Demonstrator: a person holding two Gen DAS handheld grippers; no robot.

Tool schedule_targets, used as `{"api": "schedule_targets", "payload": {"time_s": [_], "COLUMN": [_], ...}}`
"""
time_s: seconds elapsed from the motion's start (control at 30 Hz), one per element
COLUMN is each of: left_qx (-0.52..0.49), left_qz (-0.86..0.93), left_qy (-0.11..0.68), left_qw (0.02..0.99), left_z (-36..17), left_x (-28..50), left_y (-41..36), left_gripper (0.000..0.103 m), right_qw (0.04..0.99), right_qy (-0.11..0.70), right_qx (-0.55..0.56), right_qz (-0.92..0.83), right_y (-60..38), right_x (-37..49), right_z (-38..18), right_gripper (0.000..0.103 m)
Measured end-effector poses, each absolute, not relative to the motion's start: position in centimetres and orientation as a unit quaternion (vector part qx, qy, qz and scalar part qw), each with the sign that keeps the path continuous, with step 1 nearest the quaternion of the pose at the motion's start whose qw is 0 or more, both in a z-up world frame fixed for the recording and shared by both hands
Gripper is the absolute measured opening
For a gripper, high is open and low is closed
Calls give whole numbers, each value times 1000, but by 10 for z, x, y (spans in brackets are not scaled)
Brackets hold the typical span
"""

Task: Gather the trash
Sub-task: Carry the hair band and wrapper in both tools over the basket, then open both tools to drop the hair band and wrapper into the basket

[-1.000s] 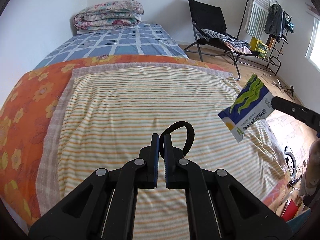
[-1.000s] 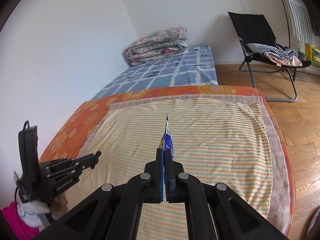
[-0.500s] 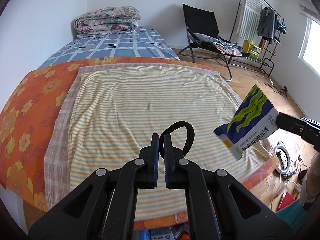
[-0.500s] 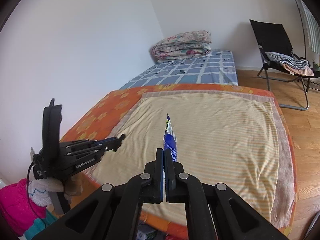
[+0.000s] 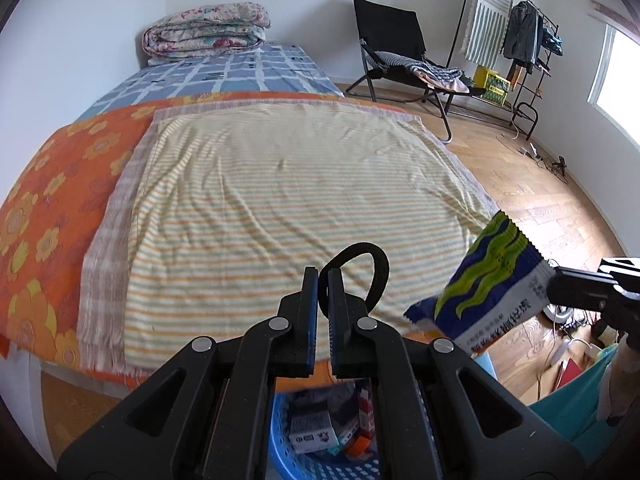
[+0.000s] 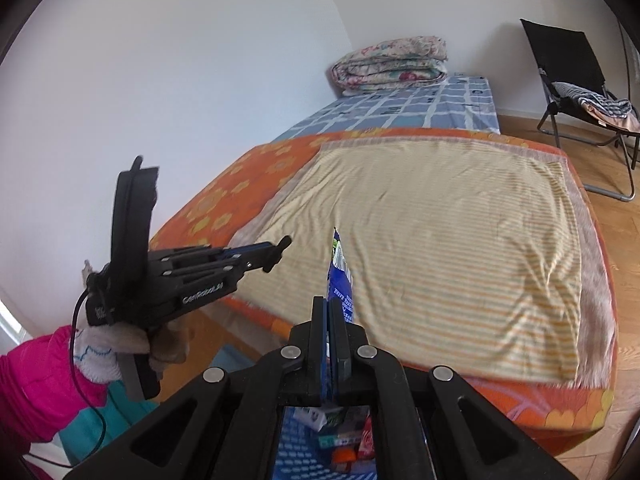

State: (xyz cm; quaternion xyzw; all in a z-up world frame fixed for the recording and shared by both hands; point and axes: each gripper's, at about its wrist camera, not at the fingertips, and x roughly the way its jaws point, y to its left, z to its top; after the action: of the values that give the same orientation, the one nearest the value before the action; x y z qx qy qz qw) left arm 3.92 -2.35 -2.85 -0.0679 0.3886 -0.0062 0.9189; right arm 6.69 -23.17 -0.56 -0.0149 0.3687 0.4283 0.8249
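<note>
My left gripper is shut on a black hair band, whose loop sticks up past the fingers. It also shows in the right wrist view at the left. My right gripper is shut on a blue, green and white snack wrapper, seen edge-on; in the left wrist view the wrapper hangs at the right from the right gripper. A blue plastic basket with trash in it sits on the floor below both grippers; it also shows in the right wrist view.
A bed with a striped blanket and orange flowered sheet lies ahead. A folded quilt is at its far end. A black folding chair and clothes rack stand on the wooden floor at right.
Both grippers have drawn back from over the bed past its near edge. The blue basket on the floor has come into view beneath them. Both grips are unchanged.
</note>
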Motion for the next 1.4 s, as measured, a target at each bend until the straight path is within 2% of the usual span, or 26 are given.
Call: {"api": "schedule_targets", "payload": {"time_s": [0.67, 1.4], "left_qx": [-83, -76], "left_qz": [-16, -15], "left_qy": [449, 475], "left_qw": [889, 877], "left_z": [-93, -120], "left_x": [-16, -26], "left_y": [-38, -49], "left_gripper": [2, 2], "right_qw": [796, 784], "right_qy": [427, 482], "right_qx": [-52, -59], "right_qz": [426, 387], "right_y": [-246, -254], "right_x": [18, 15], "right_z": [-66, -109], "right_gripper": [0, 0]}}
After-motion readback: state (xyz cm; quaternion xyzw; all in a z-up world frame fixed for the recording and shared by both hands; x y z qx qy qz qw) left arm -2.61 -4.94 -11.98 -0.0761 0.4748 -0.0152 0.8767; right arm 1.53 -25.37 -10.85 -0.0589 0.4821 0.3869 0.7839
